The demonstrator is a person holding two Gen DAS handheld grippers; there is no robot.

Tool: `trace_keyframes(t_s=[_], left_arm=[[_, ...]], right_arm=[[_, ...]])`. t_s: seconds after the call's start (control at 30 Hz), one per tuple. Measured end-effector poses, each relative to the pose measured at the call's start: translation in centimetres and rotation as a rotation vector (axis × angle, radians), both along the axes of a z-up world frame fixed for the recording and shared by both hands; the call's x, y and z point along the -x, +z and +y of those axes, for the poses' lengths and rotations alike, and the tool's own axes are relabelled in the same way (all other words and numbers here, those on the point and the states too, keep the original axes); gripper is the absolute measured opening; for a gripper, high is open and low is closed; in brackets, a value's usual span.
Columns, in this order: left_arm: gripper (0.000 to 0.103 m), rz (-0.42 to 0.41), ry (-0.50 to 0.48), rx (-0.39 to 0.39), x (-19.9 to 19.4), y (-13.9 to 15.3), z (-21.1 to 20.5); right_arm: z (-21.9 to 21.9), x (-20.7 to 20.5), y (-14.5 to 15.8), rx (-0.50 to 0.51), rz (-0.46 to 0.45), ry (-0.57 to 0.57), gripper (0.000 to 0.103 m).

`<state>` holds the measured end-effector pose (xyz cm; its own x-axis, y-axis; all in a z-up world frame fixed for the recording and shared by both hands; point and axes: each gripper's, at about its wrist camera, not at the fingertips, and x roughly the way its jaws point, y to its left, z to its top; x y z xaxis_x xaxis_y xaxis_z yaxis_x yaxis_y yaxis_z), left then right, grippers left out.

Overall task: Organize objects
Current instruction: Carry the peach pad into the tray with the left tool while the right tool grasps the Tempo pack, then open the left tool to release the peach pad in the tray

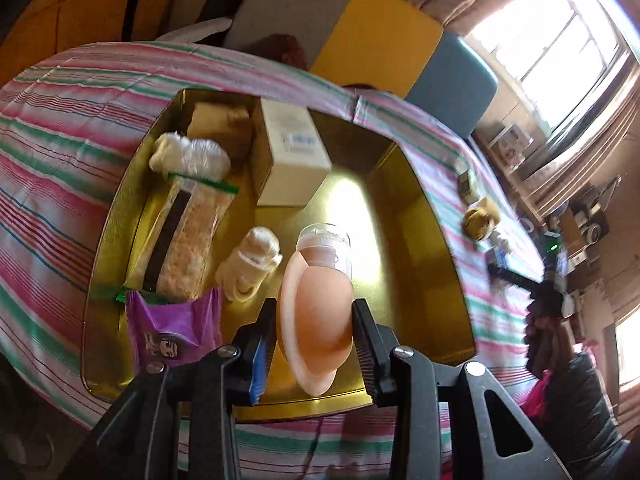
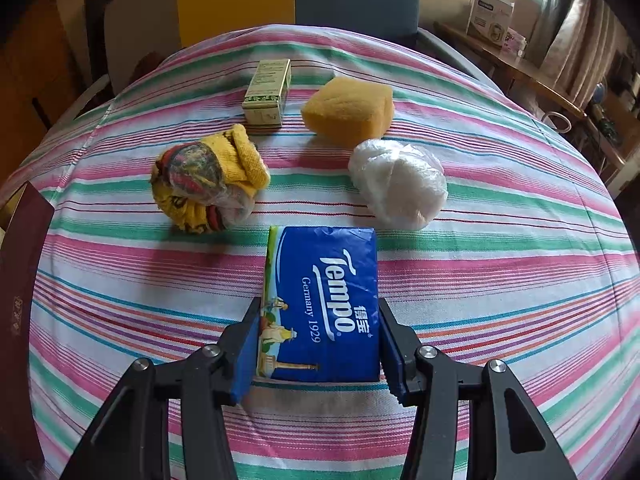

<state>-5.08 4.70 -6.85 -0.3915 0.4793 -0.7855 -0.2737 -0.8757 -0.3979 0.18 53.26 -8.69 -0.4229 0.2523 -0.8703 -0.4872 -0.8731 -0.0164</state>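
One striped tablecloth covers the table; curtained window behind.

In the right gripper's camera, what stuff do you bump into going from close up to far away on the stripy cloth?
Nearest, the blue Tempo tissue pack between the right gripper fingers → the yellow sock ball and the white plastic-wrapped bundle, about level → the yellow sponge → the small green-and-cream box, farthest.
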Motion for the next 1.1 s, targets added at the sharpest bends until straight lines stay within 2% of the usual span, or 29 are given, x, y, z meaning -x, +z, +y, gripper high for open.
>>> trace_keyframes(t_s=[0.17,0.33,0.5,0.57,0.8,1.1], left_arm=[[0.037,-0.038,0.011,0.057,0.3,-1.8,0.1],[0.044,0.0,0.018,0.117,-0.1,-1.4,0.3],[0.046,0.026,0.012,0.166,-0.6,-1.2,1.1],[0.046,0.047,0.017,0.192,-0.7,-0.9,1.0],[0.05,0.195,-0.007,0.321,-1.9,0.6,1.7],[0.051,0.265,-0.002,0.379,-2.5,1.8,1.8]], right_arm=[[0.0,0.3,-0.1,-0.01,-0.005,0.007,0.053],[0.0,0.3,-0.2,-0.012,-0.006,0.008,0.053],[0.0,0.4,-0.2,-0.014,-0.005,0.007,0.053],[0.0,0.4,-0.2,-0.014,-0.005,0.006,0.053],[0.0,0.4,-0.3,-0.017,-0.005,0.007,0.053],[0.0,0.5,-0.3,-0.024,-0.006,0.007,0.053]])
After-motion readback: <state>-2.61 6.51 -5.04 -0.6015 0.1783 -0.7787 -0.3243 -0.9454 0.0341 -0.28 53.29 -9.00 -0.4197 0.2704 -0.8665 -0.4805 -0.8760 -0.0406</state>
